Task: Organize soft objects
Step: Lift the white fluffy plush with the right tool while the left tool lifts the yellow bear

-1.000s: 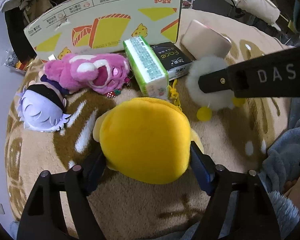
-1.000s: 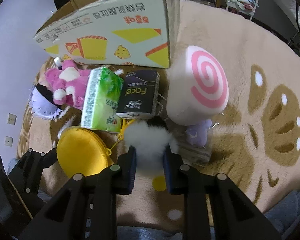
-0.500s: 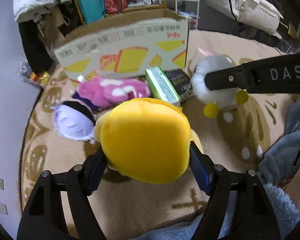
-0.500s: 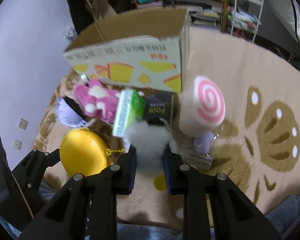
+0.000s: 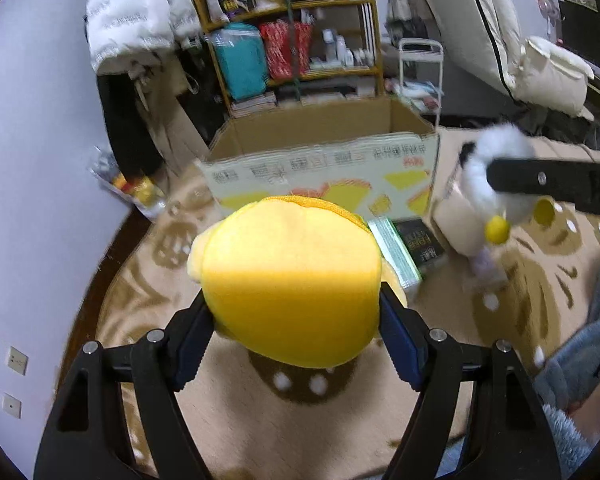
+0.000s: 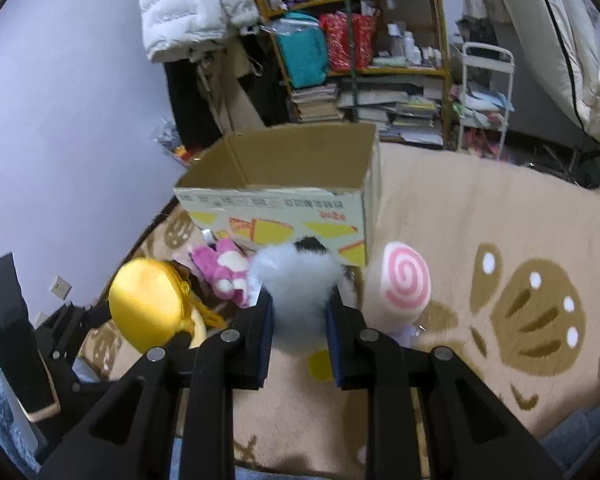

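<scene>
Since a second ago both toys have been lifted off the rug, and the open top of the cardboard box has come into view beyond them. The left gripper [image 5: 292, 316] is clamped on a round yellow plush pouch [image 5: 290, 280], its blue pads pressing the pouch's two sides, and the pouch hangs in the air above the beige rug [image 5: 236, 412]. The right gripper [image 6: 298, 322] is squeezed tight on a fluffy white plush toy [image 6: 296, 280] with small yellow feet, also held clear of the rug. Straight ahead stands the cardboard box [image 6: 284, 208], open at the top, its printed side showing yellow cake wedges. At the foot of the box lie a pink plush bear [image 6: 224, 272], a green tissue pack [image 5: 394, 248] and a black tissue pack [image 5: 422, 242] side by side. To the right of them a cream cushion with a pink spiral [image 6: 404, 284] rests on the rug. Behind the box is a cluttered shelf [image 6: 360, 40] of books and bags, with a white puffer jacket [image 6: 188, 4] hanging at its left.
</scene>
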Action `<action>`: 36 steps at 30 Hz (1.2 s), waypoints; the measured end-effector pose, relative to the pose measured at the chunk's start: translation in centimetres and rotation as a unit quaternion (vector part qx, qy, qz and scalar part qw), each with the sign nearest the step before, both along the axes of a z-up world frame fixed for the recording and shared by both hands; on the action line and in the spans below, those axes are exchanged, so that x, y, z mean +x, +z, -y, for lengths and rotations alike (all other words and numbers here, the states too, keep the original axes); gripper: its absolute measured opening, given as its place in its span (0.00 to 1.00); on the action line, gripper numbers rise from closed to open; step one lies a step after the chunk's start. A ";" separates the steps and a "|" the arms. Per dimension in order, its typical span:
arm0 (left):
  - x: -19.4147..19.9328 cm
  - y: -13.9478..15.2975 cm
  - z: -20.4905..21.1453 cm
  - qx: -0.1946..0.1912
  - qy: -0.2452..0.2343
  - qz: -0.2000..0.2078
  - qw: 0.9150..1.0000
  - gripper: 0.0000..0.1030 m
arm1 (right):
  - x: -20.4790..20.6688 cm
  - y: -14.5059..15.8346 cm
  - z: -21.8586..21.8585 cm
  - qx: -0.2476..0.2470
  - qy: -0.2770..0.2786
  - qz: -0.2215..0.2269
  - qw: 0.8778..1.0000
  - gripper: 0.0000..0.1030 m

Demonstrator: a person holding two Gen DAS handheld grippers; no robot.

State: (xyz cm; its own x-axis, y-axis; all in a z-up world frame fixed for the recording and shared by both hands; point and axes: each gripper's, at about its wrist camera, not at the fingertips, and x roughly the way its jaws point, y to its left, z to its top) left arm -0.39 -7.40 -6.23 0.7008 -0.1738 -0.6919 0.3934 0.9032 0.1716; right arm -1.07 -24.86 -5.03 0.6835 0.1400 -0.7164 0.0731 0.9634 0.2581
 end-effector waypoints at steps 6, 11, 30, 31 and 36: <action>0.5 3.3 -1.1 -0.023 -0.002 0.040 0.999 0.74 | -0.9 1.8 -0.6 -0.018 0.005 0.039 0.999 0.24; 1.5 6.5 -2.4 -0.031 0.002 0.089 0.996 0.74 | -0.9 3.4 -0.2 -0.018 -0.001 0.054 0.998 0.10; 3.7 4.3 -4.1 -0.017 0.043 0.048 0.998 0.75 | 3.3 -4.4 -0.3 0.016 0.023 -0.142 0.989 0.51; 3.6 4.3 -4.1 -0.015 0.044 0.047 0.998 0.75 | 3.3 -4.5 -0.7 0.013 0.030 -0.145 0.989 0.51; 3.4 3.9 -4.3 -0.009 0.049 0.036 0.998 0.75 | 3.8 -6.3 -2.2 0.000 0.051 -0.183 0.982 0.51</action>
State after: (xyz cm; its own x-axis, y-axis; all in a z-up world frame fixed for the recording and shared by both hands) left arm 2.96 -3.11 -2.36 0.7634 -0.1137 -0.6358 0.2899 0.9399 0.1801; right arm 2.69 -22.65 -11.28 0.3634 0.1953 -0.9109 0.0632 0.9704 0.2332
